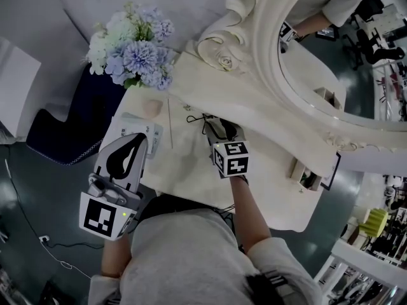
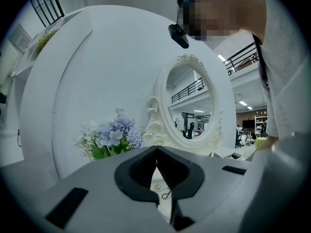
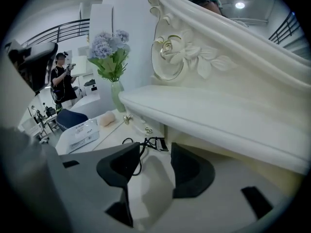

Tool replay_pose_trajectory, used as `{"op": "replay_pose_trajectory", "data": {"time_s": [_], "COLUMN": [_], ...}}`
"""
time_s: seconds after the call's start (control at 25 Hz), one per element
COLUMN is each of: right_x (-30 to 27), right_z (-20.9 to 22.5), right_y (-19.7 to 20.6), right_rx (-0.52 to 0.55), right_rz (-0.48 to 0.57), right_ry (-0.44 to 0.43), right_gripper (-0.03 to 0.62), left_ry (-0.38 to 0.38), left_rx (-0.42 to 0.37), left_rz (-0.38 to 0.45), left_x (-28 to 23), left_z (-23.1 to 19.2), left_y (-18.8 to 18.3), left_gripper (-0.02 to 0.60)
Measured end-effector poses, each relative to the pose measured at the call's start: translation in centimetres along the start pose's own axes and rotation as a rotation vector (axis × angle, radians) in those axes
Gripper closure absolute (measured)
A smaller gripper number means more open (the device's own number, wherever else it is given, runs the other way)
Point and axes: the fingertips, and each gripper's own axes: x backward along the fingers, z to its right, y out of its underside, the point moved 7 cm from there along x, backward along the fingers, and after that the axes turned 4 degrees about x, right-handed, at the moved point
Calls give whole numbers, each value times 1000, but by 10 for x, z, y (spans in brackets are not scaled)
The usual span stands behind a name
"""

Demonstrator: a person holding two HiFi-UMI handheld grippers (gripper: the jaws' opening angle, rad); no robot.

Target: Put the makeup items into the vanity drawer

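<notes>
The carved cream oval mirror [image 1: 266, 56] closes off the far side of the pale worktop [image 1: 267, 192]. The cream ledge [image 3: 218, 115] at its foot overhangs, leaving only low room beneath. In front of the mirror's middle the worktop is bare and open to reach, save for a black wire eyelash curler [image 3: 154, 142] just ahead of the right gripper [image 3: 155, 149], whose jaws stand apart over bare surface. At the mirror's left end a bunch of blue and white flowers [image 1: 137, 53] blocks the corner. In front of the flowers lie a beige rounded sponge [image 1: 151, 108] and a flat white packet [image 3: 82, 132].
</notes>
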Motion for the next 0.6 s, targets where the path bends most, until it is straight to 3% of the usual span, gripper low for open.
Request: {"op": "replay_pose_trajectory", "data": {"time_s": [0.36, 0.48, 0.6], "right_x": [-12, -8, -6], "right_z": [1, -1, -5], "right_y": [-2, -1, 1], "right_rx": [59, 81, 88], "right_rz": [-19, -32, -37], "right_ry": [9, 37, 34], "right_gripper": [404, 513, 520], "left_ry": [-26, -32, -27], "left_rx": [-7, -3, -4], "left_rz": [-6, -10, -5], "left_x": [4, 6, 6], "left_z": [-3, -3, -2], "left_y": [-1, 0, -1], "left_gripper": [566, 566, 566]}}
